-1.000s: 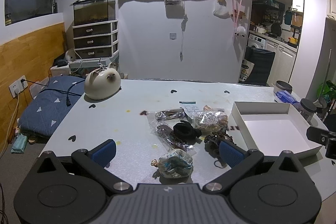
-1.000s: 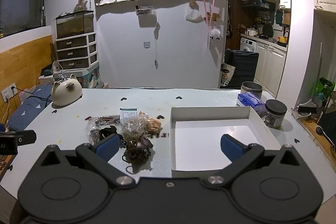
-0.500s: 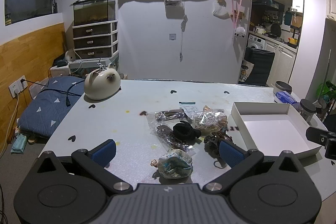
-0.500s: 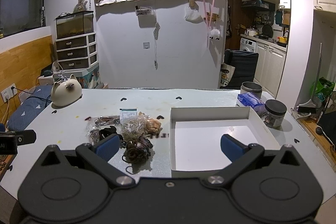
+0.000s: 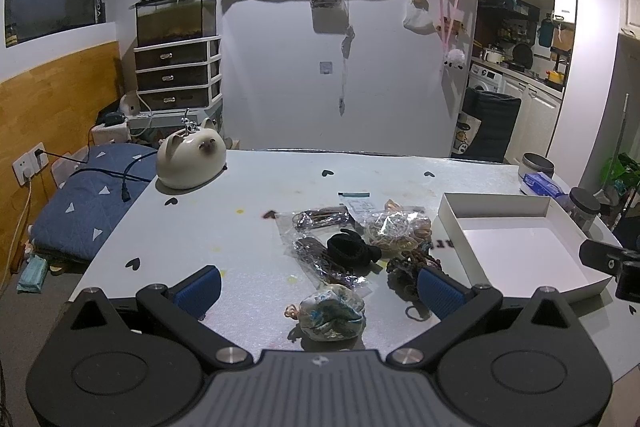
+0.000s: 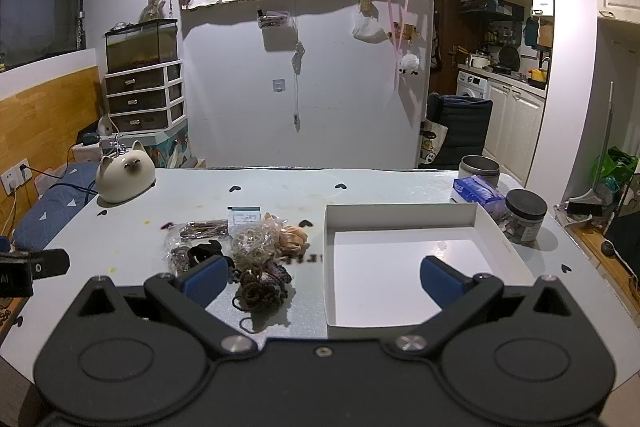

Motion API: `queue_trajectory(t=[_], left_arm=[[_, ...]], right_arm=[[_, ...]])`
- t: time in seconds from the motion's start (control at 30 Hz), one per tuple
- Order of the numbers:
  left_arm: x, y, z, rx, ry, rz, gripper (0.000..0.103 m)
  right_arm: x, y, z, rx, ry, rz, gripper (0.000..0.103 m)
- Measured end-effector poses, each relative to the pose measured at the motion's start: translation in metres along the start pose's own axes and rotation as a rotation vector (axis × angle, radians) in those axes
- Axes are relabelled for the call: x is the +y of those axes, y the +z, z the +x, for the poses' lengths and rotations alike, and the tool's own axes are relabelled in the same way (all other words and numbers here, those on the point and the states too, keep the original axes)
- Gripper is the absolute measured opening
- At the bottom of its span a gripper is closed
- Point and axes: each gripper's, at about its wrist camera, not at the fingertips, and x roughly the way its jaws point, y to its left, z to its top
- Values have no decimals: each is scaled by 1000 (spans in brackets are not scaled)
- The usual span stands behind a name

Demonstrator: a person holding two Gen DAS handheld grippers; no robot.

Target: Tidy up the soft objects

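1. The left gripper (image 5: 319, 285) hangs low over the near edge of the table (image 5: 248, 227), jaws spread wide with nothing between the blue pads (image 5: 199, 287)
2. A floral scrunchie (image 5: 329, 314) lies on the table in the gap between those pads, touching neither
3. Beyond it sits a heap of hair ties: a black scrunchie (image 5: 349, 247) on a clear bag of dark ties (image 5: 320, 263), a second bag of ties (image 5: 318, 217) behind, and a bag of pale rubber bands (image 5: 394, 231) to the right
4. A dark brown tangle of ties (image 5: 404, 267) lies just beside the right pad of the left gripper, at the heap's near right
5. A white box (image 5: 516, 239) stands open to the right of the heap, apart from it; its floor is bare
6. The right gripper (image 6: 320, 279) hovers over the near edge too, jaws spread, holding nothing; its right pad is over the box (image 6: 404, 259) and its left pad over the heap's edge
7. In the right view the brown tangle (image 6: 260, 289) lies between heap and box, with a tan scrunchie (image 6: 292, 241) farther back
8. A cat-shaped pot (image 5: 191, 161) sits at the far left corner
9. A tissue pack (image 6: 476, 191), a tin (image 6: 479, 169) and a dark-lidded jar (image 6: 525, 215) stand beyond the box's right side
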Motion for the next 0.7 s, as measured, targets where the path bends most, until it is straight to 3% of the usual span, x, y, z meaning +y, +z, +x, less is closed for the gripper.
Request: queue_trajectory(t=[0.47, 0.7], left_arm=[[10, 1, 18, 31, -41, -26, 103], [19, -1, 24, 53, 10, -76, 103]], right_arm=[[3, 9, 29, 29, 45, -12, 103], [3, 21, 64, 55, 80, -22, 103]])
